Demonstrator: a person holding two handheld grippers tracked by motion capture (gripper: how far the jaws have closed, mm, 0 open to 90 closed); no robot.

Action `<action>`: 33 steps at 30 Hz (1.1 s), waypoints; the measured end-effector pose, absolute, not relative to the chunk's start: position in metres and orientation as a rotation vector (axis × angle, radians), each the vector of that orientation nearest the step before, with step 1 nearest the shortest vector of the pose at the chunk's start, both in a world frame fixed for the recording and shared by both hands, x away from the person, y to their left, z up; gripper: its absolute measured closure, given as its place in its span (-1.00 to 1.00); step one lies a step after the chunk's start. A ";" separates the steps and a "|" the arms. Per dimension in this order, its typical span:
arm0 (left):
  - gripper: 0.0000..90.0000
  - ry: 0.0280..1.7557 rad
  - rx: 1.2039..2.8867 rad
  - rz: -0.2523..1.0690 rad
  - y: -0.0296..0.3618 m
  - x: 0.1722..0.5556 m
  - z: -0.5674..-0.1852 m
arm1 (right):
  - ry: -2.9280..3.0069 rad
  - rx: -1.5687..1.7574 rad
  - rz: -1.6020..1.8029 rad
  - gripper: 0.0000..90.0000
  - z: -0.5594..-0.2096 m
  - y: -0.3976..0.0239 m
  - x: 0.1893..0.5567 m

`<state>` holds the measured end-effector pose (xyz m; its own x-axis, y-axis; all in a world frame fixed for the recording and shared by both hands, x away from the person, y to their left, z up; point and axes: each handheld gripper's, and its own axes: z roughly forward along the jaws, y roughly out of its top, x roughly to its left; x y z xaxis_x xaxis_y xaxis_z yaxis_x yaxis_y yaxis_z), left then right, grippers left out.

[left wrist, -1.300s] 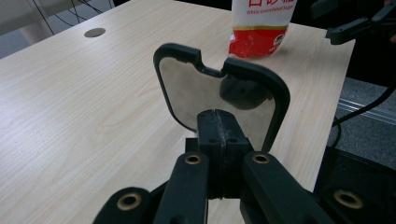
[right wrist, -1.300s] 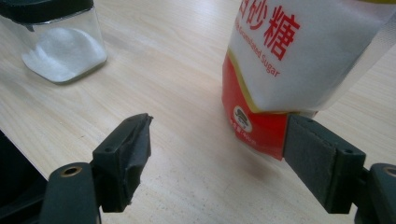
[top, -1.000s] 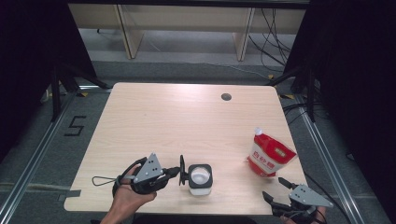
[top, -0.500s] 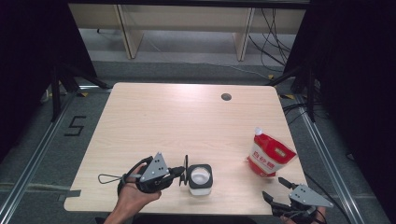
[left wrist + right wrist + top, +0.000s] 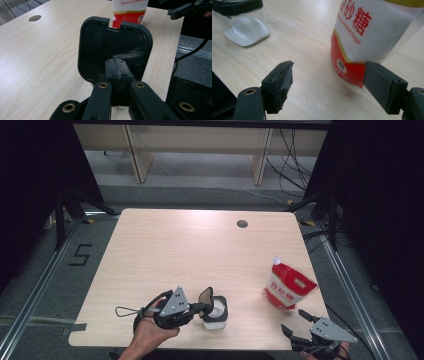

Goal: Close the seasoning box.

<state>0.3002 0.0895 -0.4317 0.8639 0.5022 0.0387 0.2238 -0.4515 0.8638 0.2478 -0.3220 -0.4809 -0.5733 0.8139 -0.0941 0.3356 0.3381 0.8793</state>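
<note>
A clear square jar (image 5: 218,315) with a black rim holds white powder near the table's front edge; it appears again in the right gripper view (image 5: 244,23). Its black lid (image 5: 205,296) stands upright at the jar's left side. My left gripper (image 5: 199,309) is shut on the lid's lower edge (image 5: 113,42), with the jaws pressed together (image 5: 119,68). A red and white sugar pouch (image 5: 290,287) stands to the right (image 5: 372,32). My right gripper (image 5: 294,321) rests open just in front of the pouch, nothing between its fingers (image 5: 329,77).
The light wooden table (image 5: 190,255) has a round cable hole (image 5: 242,224) at the back right. Metal floor rails run along both sides. The front table edge lies close under both hands.
My left gripper has shifted slightly to the right with the lid in it, bringing the lid nearer the jar. The right gripper has not moved.
</note>
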 end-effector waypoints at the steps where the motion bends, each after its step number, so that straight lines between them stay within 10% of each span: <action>1: 0.98 0.526 2.046 0.341 0.089 0.300 -0.433 | 2.074 0.994 1.170 -0.45 -0.481 -0.322 0.248; 33: 0.89 0.509 2.076 0.303 0.078 0.301 -0.445 | 2.085 0.997 1.168 -0.45 -0.481 -0.321 0.247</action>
